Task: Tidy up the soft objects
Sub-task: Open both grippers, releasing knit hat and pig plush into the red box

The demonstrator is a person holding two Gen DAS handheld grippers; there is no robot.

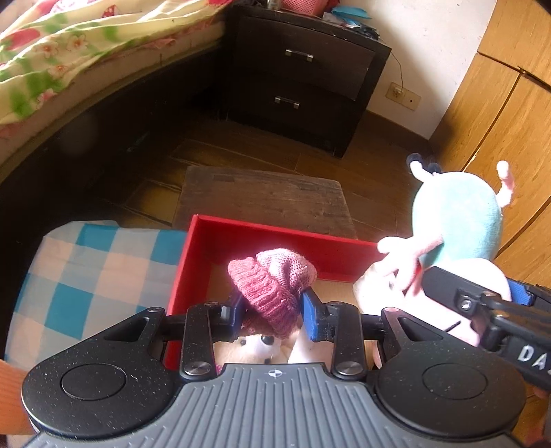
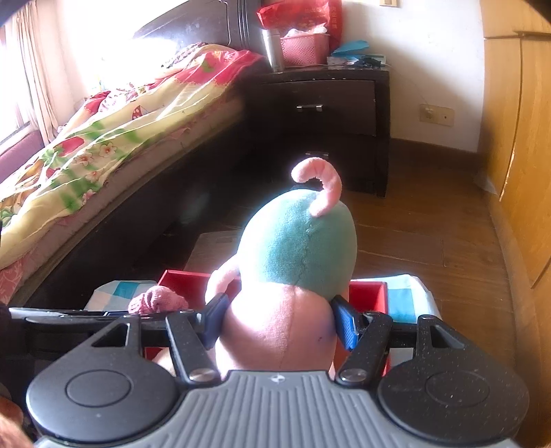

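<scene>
Left gripper [image 1: 272,310] clamps hatted plush [image 1: 272,289]; right gripper [image 2: 280,320] clamps pig plush [image 2: 296,248], probably over red box [image 1: 275,237] right edge.

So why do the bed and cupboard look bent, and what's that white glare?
Left wrist view: the fisheye lens bows the bed and wardrobe edges; sunlight brightens the knit-hatted toy in the left tongs. Right wrist view: window light washes out the headboard; the pig plush looks soft.
</scene>
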